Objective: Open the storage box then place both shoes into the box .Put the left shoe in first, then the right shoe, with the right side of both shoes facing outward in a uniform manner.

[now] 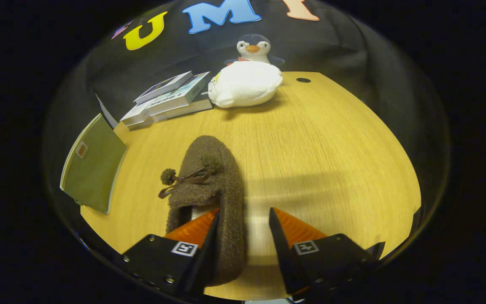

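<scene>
Tool (243,221) fingers are standing apart, straddling one wall of the brown shoe (209,194) lying on the table (331,147); boxing appears outstanding.

I see my hand-held gripper (243,219) angled downward, its two fingers spread wide apart, tips pointing toward 12 o'clock, gripping nothing between them.
</scene>
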Tool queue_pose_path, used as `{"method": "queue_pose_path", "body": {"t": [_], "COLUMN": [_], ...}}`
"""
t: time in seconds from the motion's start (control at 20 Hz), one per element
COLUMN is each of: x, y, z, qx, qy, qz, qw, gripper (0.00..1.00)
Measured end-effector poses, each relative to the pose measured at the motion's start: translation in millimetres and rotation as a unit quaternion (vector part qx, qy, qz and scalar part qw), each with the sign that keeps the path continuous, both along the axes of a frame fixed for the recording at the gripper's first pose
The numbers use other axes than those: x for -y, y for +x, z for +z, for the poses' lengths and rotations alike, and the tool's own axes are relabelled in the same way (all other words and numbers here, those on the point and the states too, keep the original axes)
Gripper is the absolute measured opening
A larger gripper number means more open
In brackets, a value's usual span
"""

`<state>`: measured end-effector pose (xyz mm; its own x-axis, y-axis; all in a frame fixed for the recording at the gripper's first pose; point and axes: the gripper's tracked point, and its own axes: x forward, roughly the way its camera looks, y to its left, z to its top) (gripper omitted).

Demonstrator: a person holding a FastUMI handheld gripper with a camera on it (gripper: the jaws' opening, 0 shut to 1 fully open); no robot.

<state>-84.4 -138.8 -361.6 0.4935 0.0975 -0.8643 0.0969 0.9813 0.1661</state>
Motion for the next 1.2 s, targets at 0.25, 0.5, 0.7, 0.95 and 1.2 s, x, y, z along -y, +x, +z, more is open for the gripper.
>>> {"method": "queue_pose_path", "body": {"t": [0.25,0.5,0.7,0.95,1.2], "x": [-9.5,-0.8,-14.0,-51.7,-95.8], "y": [1.4,7.4,17.0,36.0,55.4], "z": [0.4,12.6,36.9,75.1,103.0], "qx": [-0.017,-0.022,-0.016,-0.001,0.009], "qy": [0.001,0.001,0.029,0.052,0.064], "qz": [-0.018,-0.081,-0.108,-0.109,-0.093], "qw": [1.0,0.997,0.994,0.993,0.994], "gripper": [0.22,0.01,0.01,0.01,0.01]}}
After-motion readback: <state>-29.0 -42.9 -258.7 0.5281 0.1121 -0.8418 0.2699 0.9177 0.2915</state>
